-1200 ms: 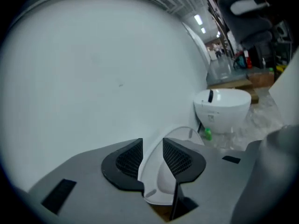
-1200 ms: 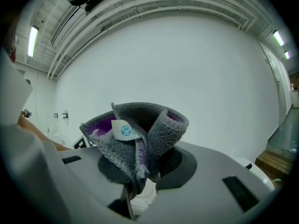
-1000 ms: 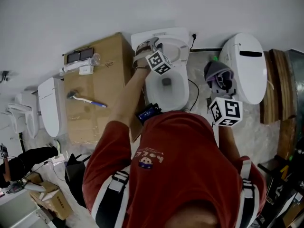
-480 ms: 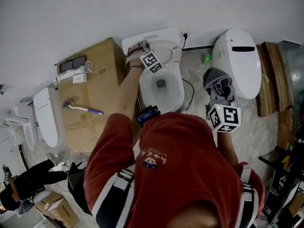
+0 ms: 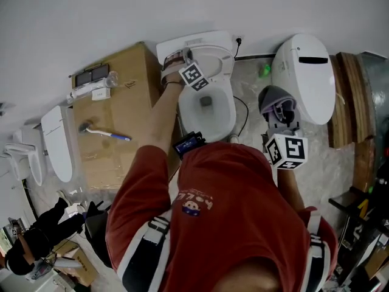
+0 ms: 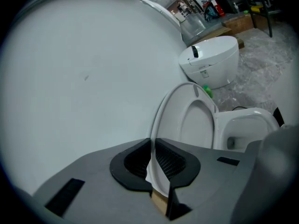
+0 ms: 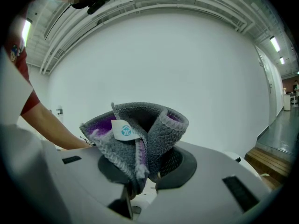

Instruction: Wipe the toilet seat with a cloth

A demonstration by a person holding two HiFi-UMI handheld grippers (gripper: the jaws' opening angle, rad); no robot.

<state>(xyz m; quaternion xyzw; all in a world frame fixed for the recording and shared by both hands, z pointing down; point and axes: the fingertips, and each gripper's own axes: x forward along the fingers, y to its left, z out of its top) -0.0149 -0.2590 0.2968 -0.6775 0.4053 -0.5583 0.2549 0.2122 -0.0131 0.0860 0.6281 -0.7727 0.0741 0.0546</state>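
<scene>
Our left tongs (image 6: pixel 153 164) are closing on the edge of the upright toilet seat (image 6: pixel 187 125) at twelve o'clock. Our right tongs (image 7: pixel 140 171) clench the cloth (image 7: pixel 149 129) at three o'clock, well apart. We judge that no wiping has begun.

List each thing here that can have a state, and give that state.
White hinged toilet seat and lid: raised upright, rim between the left gripper jaws.
Left gripper: jaws closing on that rim.
Grey and purple knitted cloth: bunched, clamped in the right gripper.
Right gripper: shut on the cloth.
White toilet bowl: uncovered.
Second white toilet: lid down.
Blue-handled brush: lying on the brown cardboard box.
</scene>
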